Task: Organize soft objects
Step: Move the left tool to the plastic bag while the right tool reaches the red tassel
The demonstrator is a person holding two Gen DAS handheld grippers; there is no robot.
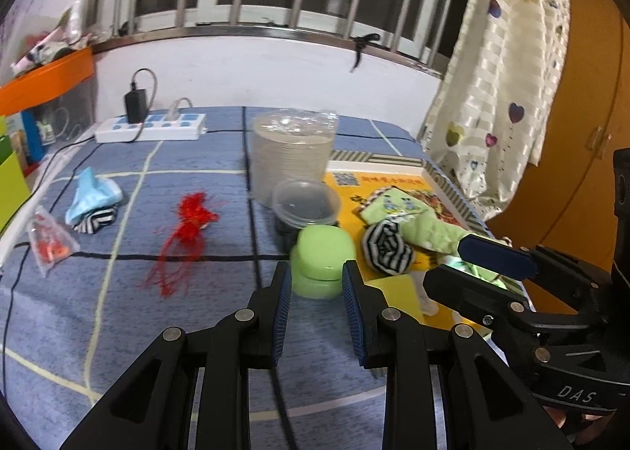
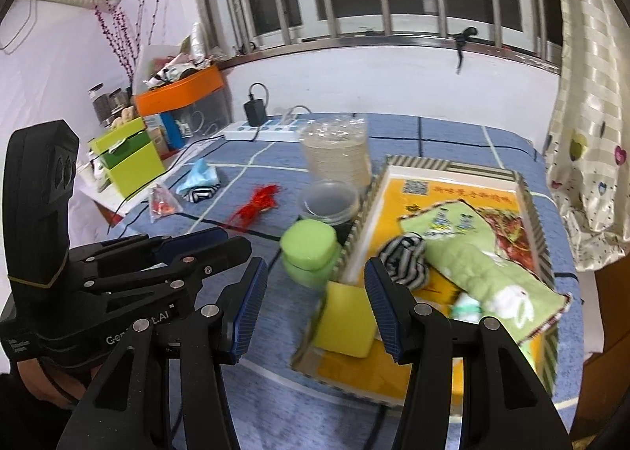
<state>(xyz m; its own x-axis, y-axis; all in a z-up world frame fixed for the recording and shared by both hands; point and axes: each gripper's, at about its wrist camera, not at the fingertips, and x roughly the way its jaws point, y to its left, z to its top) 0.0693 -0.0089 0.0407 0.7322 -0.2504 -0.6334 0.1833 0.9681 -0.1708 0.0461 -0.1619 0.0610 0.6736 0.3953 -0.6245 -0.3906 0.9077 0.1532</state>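
Two claws hover over a blue checked surface (image 2: pixel 453 143), both empty with their jaws apart. Largest thing ahead of the right claw (image 2: pixel 313 294) is the shallow cardboard tray (image 2: pixel 527 190) with a yellow printed floor, reaching away from it and to its right. In the tray lies a green towel (image 2: pixel 472 249), its long axis running from the far left down toward the near right corner, just right of that claw's right finger. A rolled striped sock (image 2: pixel 405 259) sits at the towel's left edge, just beyond the same fingertip. A yellow sponge (image 2: pixel 348 322) rests at the tray's near left corner, directly between the right claw's open fingers and a little ahead of them; whether it lies fully inside the rim I cannot tell.

The left claw (image 1: pixel 317 282) points at a green lidded tub (image 1: pixel 321 259), straight ahead just past its fingertips, outside the tray. Beyond that stand a small clear lidded cup (image 1: pixel 305 200) and a tall stack of clear cups (image 1: pixel 291 150). Well off to the left claw's left lie a red tassel (image 1: pixel 189 229), a blue cloth bundled with a striped sock (image 1: pixel 92 202), and a small plastic packet (image 1: pixel 49 245).

Judging by position, the soft pieces left outside the tray lie on the left claw's side, so that hand is nearer them; the sponge lines up squarely with the right claw.
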